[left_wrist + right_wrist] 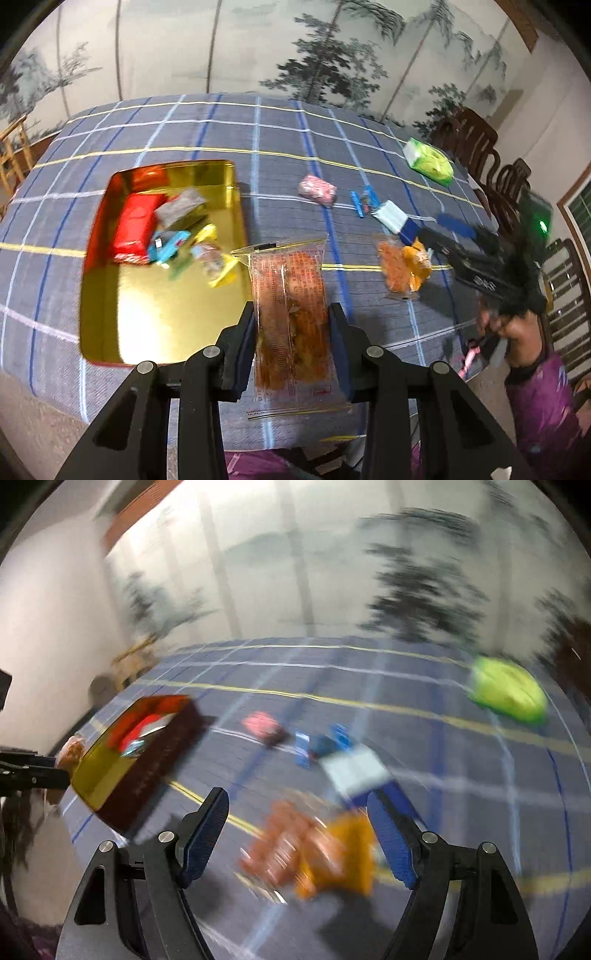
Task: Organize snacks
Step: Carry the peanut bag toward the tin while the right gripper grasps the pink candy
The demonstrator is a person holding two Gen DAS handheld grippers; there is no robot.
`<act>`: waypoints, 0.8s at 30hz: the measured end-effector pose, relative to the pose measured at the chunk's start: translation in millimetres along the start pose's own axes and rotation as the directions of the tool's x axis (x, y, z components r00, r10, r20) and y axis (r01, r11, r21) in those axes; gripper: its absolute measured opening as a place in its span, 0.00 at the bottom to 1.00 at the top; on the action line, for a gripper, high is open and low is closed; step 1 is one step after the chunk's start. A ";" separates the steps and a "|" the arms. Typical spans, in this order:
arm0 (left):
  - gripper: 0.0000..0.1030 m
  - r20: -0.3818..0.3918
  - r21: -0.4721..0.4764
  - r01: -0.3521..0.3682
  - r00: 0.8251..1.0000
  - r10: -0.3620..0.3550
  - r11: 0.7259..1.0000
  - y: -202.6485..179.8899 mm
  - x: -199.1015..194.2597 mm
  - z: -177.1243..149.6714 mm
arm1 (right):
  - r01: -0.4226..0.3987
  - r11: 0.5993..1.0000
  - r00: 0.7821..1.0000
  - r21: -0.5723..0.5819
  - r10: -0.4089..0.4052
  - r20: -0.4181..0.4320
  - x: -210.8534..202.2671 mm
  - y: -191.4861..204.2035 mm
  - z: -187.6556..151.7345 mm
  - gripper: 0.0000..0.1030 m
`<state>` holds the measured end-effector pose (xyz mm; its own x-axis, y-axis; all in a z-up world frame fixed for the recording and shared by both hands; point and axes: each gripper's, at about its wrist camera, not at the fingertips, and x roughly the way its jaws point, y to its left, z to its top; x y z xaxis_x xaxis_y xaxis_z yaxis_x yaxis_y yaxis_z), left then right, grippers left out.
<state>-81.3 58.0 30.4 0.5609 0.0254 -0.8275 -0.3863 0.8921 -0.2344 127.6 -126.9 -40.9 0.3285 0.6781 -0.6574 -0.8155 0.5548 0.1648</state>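
Observation:
My left gripper is shut on a clear packet of orange-brown snack, held above the table next to the right rim of the gold tin. The tin holds a red pack and several small packets. My right gripper stands open over two orange packets lying on the cloth; its pads do not touch them. In the left wrist view the right gripper hangs over those orange packets. The right wrist view is blurred by motion.
On the blue plaid cloth lie a pink packet, small blue packets, a white packet and a green pack. Dark wooden chairs line the right side. A hand holds the right gripper.

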 end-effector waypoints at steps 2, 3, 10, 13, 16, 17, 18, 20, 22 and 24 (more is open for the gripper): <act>0.33 0.003 -0.012 -0.011 1.000 0.011 1.000 9.1 -4.6 -3.0 | -0.021 0.996 0.999 -0.092 0.017 -0.036 23.0 18.5 19.1 0.76; 0.33 0.003 -0.020 -0.019 1.000 0.019 1.000 13.9 -6.7 -4.2 | -0.026 0.992 0.998 -0.120 0.019 -0.054 34.0 24.0 26.7 0.76; 0.33 0.004 -0.073 -0.066 0.998 0.066 0.995 39.9 -16.8 -7.4 | -0.050 0.972 0.982 -0.231 0.006 -0.188 113.2 38.7 65.2 0.74; 0.33 0.007 -0.085 -0.080 0.997 0.081 0.993 45.5 -19.5 -6.6 | -0.060 0.961 0.970 -0.269 -0.008 -0.244 140.1 41.3 67.5 0.73; 0.33 0.002 -0.093 -0.092 0.996 0.092 0.991 50.4 -19.3 -6.8 | -0.058 0.957 0.961 -0.286 -0.024 -0.276 162.0 41.9 70.9 0.66; 0.33 -0.001 -0.097 -0.095 0.995 0.095 0.991 51.7 -18.7 -7.1 | -0.064 0.958 0.957 -0.280 -0.021 -0.290 167.7 41.9 71.4 0.58; 0.33 -0.005 -0.101 -0.098 0.995 0.098 0.990 53.1 -17.7 -7.1 | -0.065 0.960 0.952 -0.272 -0.022 -0.306 174.1 41.6 71.8 0.52; 0.33 -0.007 -0.106 -0.101 0.995 0.101 0.989 55.5 -16.7 -7.7 | -0.067 0.966 0.936 -0.248 -0.025 -0.351 188.9 40.5 71.0 0.31; 0.33 -0.011 -0.108 -0.106 0.994 0.106 0.988 57.0 -15.7 -8.4 | -0.061 0.969 0.933 -0.240 -0.030 -0.359 191.6 42.7 68.7 0.30; 0.33 -0.012 -0.110 -0.109 0.994 0.109 0.988 59.2 -15.0 -9.2 | -0.093 0.973 0.932 -0.211 0.010 -0.362 185.7 47.7 65.2 0.29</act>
<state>-119.3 106.3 24.2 0.5069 0.1171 -0.8540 -0.5238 0.8287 -0.1973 180.8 56.9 -107.1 0.1255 0.4637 -0.8770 -0.9246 0.3752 0.0661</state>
